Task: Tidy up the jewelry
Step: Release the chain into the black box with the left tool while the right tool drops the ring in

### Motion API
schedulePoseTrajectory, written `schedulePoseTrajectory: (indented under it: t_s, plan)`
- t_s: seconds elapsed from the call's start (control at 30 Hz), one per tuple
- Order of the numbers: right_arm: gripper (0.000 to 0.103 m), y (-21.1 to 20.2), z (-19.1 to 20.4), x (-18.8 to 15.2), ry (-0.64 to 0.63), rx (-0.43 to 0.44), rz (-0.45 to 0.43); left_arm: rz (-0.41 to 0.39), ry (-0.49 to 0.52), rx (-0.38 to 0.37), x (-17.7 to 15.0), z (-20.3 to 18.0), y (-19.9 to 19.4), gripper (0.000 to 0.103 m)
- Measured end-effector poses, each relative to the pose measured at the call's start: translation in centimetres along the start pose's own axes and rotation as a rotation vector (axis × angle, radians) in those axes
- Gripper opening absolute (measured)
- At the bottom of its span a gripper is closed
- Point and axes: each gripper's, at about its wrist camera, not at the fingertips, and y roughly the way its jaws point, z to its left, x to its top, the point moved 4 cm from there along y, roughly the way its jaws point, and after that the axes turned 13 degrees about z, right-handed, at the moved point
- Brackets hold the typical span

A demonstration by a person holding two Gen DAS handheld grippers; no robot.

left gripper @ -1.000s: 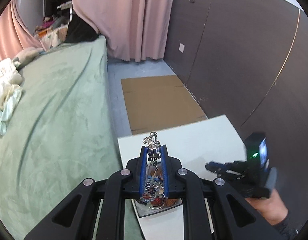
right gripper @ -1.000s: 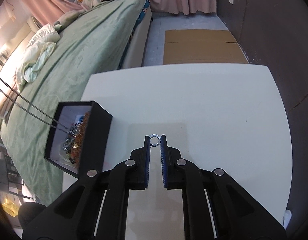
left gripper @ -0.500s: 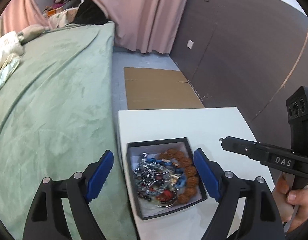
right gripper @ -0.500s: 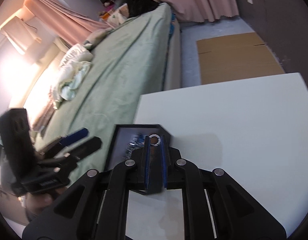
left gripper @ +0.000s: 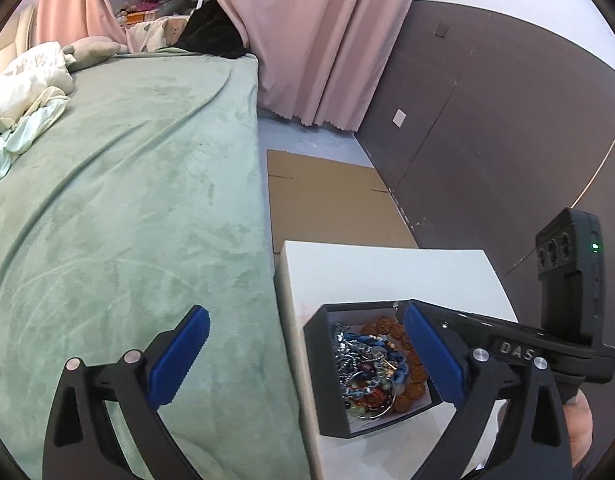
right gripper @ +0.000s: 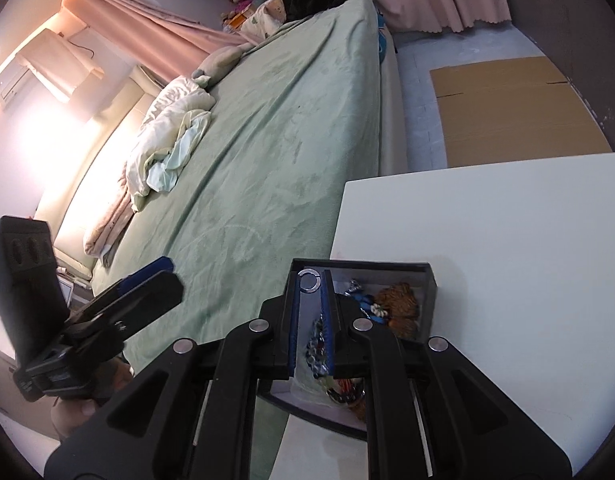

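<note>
Right wrist view showed our right hand-held gripper [right gripper: 310,282] pinching a small silver ring [right gripper: 309,280] at its tips, poised over the far left corner of the black jewelry box [right gripper: 425,280] on the white bench [right gripper: 507,240]. We judged the step to be depositing the ring — next, spread the jaws above the box. Our left hand-held gripper [left gripper: 303,354] was spread wide, holding nothing, beside the box near the bed [left gripper: 127,200].
</note>
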Motion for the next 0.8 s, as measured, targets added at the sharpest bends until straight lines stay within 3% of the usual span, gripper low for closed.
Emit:
schedulePoseTrajectory:
  t_s: [0.07,0.13,0.43,0.57,0.8]
  plan:
    - [0.031,0.2,0.0,0.2,0.007,0.020,0.005,-0.009,-0.008,0.002,0.0,0.5,-0.5,0.094]
    - [0.059,-0.2,-0.4,0.2,0.021,0.023,-0.016,-0.013,-0.019,0.005,-0.1,1.0,-0.8,0.094]
    - [0.066,-2.7,-1.1,-0.9,0.039,-0.029,-0.040,-0.019,-0.018,-0.009,-0.6,0.1,-1.8,0.095]
    - [0.071,-4.7,-1.0,-1.9,0.036,-0.110,-0.044,-0.008,-0.025,-0.011,-1.0,-0.6,-2.1,0.095]
    - [0.095,-8.6,-0.5,-4.1,0.022,-0.174,-0.063,-0.036,-0.008,-0.003,-1.8,-3.1,-4.0,0.095]
